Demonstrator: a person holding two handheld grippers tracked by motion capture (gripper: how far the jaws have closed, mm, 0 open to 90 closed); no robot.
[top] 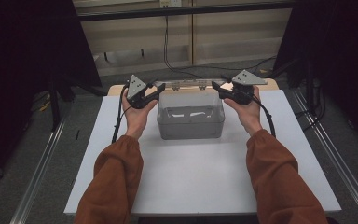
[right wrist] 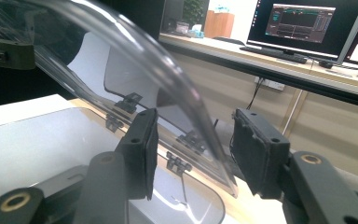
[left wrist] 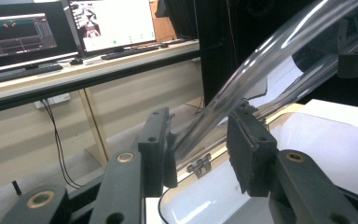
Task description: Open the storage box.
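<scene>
We see a clear lidded box [top: 191, 116] mid-table, white board [top: 196, 182] bare before it. Its raised lid's [left wrist: 261, 60] curved edge runs between both claws — left gripper [left wrist: 198, 144] and right gripper [right wrist: 193, 147] spread, pads apart from it.
</scene>
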